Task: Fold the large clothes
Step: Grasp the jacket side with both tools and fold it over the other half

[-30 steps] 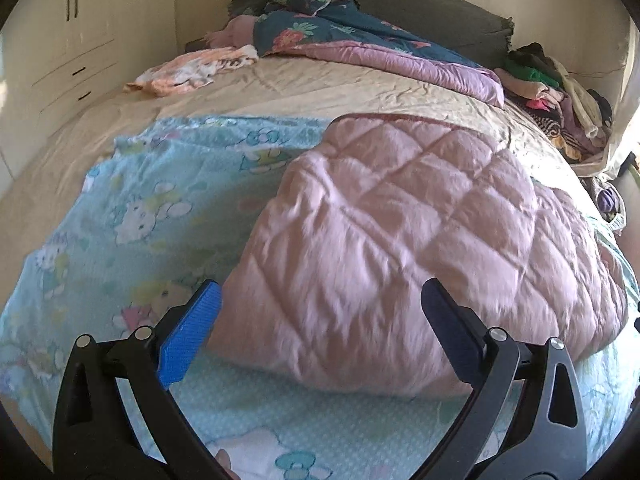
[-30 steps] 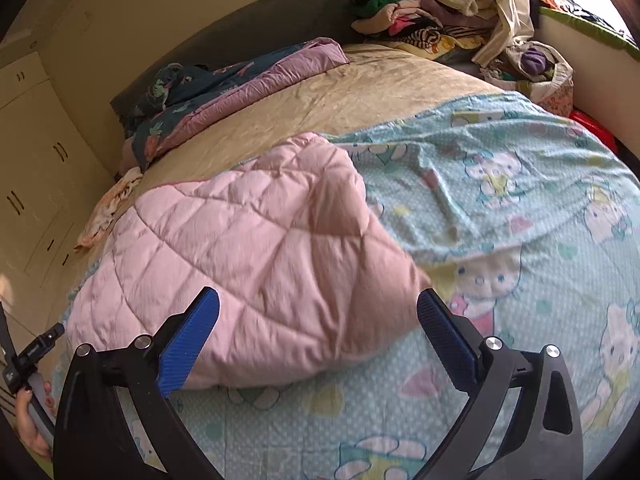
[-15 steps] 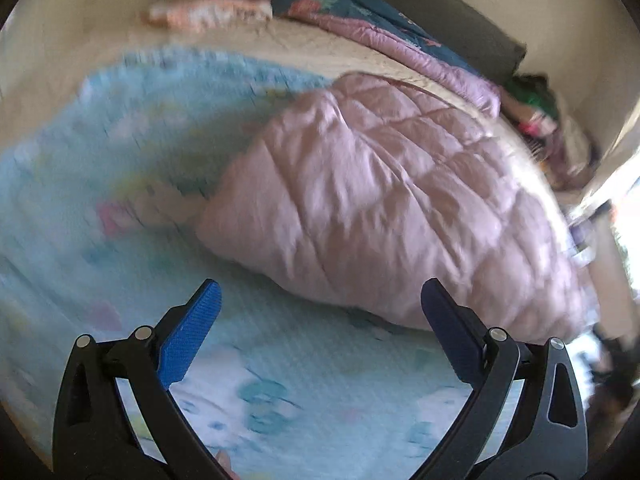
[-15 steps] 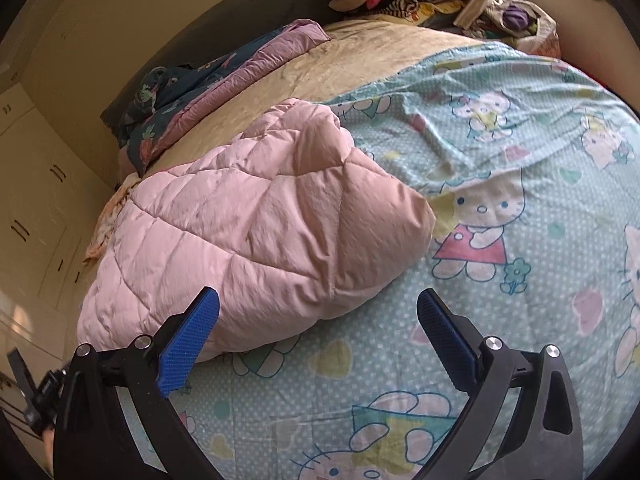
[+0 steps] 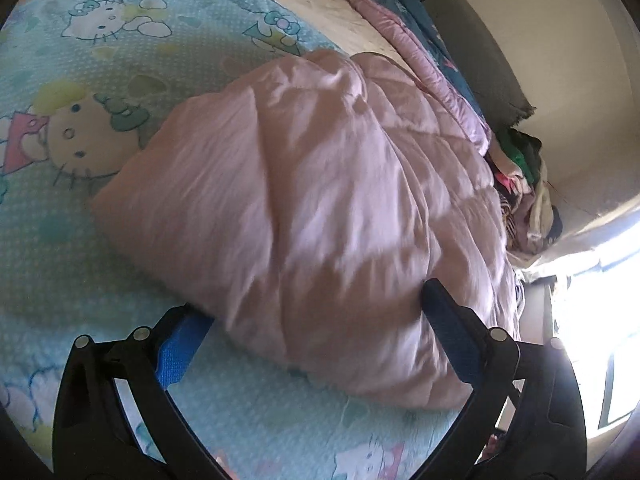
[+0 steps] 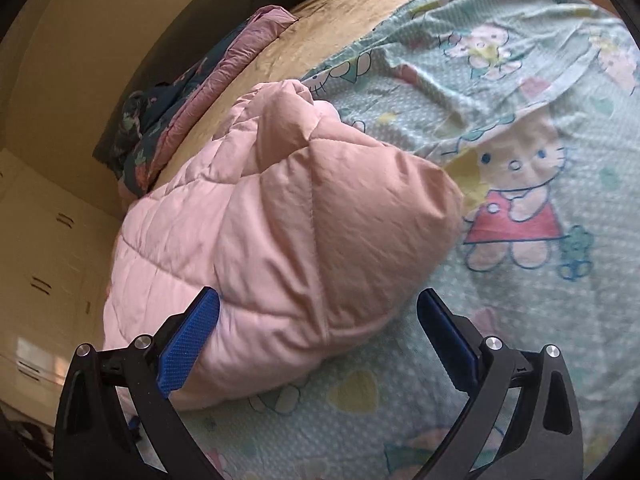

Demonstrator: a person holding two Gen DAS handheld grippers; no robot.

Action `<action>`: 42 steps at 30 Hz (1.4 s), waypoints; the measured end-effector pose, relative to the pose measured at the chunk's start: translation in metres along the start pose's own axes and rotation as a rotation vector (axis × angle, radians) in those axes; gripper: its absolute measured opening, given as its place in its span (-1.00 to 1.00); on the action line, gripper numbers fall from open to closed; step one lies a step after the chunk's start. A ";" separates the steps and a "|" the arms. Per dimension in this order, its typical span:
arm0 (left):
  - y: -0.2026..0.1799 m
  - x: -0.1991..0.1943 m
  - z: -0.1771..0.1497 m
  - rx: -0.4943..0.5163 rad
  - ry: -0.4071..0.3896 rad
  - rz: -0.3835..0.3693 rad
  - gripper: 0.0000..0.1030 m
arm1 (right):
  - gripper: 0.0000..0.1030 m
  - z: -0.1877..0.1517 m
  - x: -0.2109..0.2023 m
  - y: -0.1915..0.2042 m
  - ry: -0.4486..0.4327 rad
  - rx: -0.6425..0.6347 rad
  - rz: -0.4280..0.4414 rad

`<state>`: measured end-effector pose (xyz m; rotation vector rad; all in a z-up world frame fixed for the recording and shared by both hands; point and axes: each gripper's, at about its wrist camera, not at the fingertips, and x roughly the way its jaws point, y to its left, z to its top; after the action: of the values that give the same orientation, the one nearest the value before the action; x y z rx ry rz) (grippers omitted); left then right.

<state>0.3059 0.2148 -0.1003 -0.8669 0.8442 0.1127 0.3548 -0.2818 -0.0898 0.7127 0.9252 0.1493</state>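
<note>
Quilted pink padded garment (image 5: 320,200) sits folded into a puffy bundle on a light blue cartoon-cat bedsheet (image 5: 80,220) spread over the bed. It takes up the middle of both views.

Left claw (image 5: 316,336) is spread wide, with the near corner of the bundle pushed in between its blue-padded fingers (image 5: 176,356). The pads touch or nearly touch the fabric on each side, but the jaws aren't squeezed down on it, so it has no real hold on anything.

Right claw (image 6: 320,344) is wide open too. Its left pad sits right against the bundle's (image 6: 280,240) lower edge; the right pad is over bare sheet (image 6: 520,320), apart from the fabric. Nothing gripped there either.

Stuff only the left view gives you: a heap of mixed clothes (image 5: 524,200) piled at the far side of the bed near a bright window, and the dark headboard (image 5: 480,60) running behind a dark floral quilt with a mauve lining (image 5: 416,40).

Only the right view shows the cream cupboard doors with dark handles (image 6: 48,260) off to the left, plus the tan mattress cover (image 6: 320,32) beyond the sheet's wrinkled edge. It also catches the same floral quilt (image 6: 192,96) from the other side, bunched against the headboard.
</note>
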 end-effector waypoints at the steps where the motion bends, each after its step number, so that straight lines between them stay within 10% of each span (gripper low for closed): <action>1: 0.000 0.004 0.004 -0.007 0.000 0.004 0.84 | 0.91 0.001 0.003 0.000 -0.003 0.003 0.009; 16: 0.004 0.034 0.019 -0.033 -0.062 -0.002 0.84 | 0.88 0.016 0.039 0.000 -0.034 0.007 0.094; 23: -0.005 0.032 0.023 0.012 -0.080 0.028 0.77 | 0.24 0.015 0.036 0.014 -0.056 -0.085 0.125; 42: -0.061 0.004 0.027 0.291 -0.157 0.109 -0.24 | -0.27 0.015 0.016 0.072 -0.116 -0.353 0.001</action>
<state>0.3500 0.1933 -0.0553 -0.5324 0.7384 0.1472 0.3891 -0.2275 -0.0498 0.3900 0.7625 0.2621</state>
